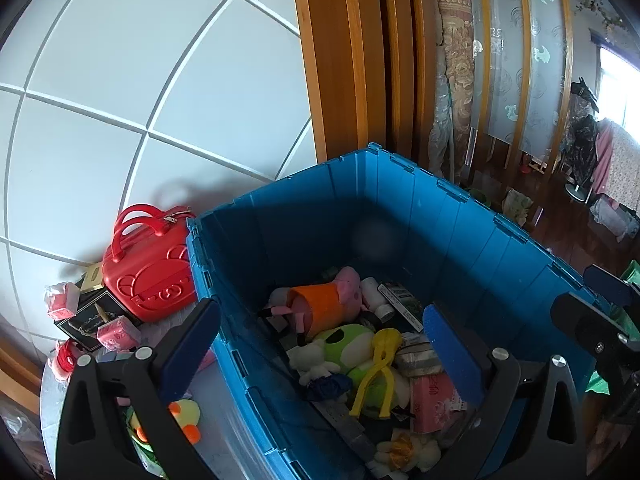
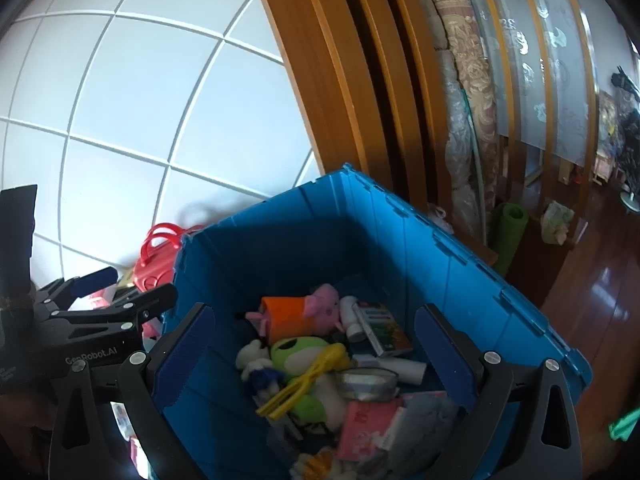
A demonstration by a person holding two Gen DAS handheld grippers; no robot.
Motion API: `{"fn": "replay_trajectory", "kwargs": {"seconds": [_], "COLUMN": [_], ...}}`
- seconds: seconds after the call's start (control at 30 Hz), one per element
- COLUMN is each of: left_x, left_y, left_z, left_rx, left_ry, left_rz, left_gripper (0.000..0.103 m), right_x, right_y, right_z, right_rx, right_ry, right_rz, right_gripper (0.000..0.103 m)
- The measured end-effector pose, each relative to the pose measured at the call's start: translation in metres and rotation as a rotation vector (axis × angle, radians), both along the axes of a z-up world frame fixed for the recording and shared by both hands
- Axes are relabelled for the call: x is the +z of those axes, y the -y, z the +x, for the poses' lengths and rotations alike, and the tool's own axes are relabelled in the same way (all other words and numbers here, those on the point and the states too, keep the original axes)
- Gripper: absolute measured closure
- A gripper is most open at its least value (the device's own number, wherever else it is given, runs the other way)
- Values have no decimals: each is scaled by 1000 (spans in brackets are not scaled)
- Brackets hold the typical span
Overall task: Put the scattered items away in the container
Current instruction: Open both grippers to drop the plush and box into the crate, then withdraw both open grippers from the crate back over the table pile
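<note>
Both pairs of fingers are standing wide apart and empty over the deep blue plastic crate (image 1: 400, 216) — the left gripper (image 1: 320, 344) is hanging nearer the red hard-shell handbag (image 1: 148, 268) still waiting leftward on the counter (image 1: 224, 440), while the right gripper (image 2: 312, 364) is facing the crate's toys.

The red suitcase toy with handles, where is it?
The small red plastic suitcase with two handles stands outside the blue plastic crate, against its left wall in the left wrist view, beside black and pink boxes.

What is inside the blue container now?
Inside the blue container lie a yellow tongs toy, green plush, orange cup and pink packet; anything beneath them is hidden.
</note>
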State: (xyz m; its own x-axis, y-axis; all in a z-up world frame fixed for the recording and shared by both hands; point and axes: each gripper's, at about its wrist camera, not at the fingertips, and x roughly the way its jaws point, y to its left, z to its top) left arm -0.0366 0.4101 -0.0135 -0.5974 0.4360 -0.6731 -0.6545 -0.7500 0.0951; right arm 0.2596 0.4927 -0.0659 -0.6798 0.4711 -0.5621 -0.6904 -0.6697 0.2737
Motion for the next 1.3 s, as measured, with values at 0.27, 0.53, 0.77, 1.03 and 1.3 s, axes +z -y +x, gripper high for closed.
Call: {"fn": "replay_trajectory", "kwargs": {"seconds": [0.27,0.53,0.77,1.03,1.3], "left_x": [-9,-27,-59,-106,-155], "left_y": [57,132,206,319,428], "left_z": [-1,4,4,-1,5], "left_rx": [69,174,260,392,483], "left_ry": [14,23,53,128,193], "left_rz": [3,3,-33,-54,-124], "left_gripper": [0,0,0,0,0], "right_x": [6,11,9,-3,-26], "right_y": [21,65,113,176,238], "right_z": [-16,-51,-86,-122,-160], "right_rx": [56,192,300,382,447], "right_ry": [-11,-20,-16,28,83], "right_rz": [9,36,54,59,39], "right_gripper": [1,1,1,1,1]}}
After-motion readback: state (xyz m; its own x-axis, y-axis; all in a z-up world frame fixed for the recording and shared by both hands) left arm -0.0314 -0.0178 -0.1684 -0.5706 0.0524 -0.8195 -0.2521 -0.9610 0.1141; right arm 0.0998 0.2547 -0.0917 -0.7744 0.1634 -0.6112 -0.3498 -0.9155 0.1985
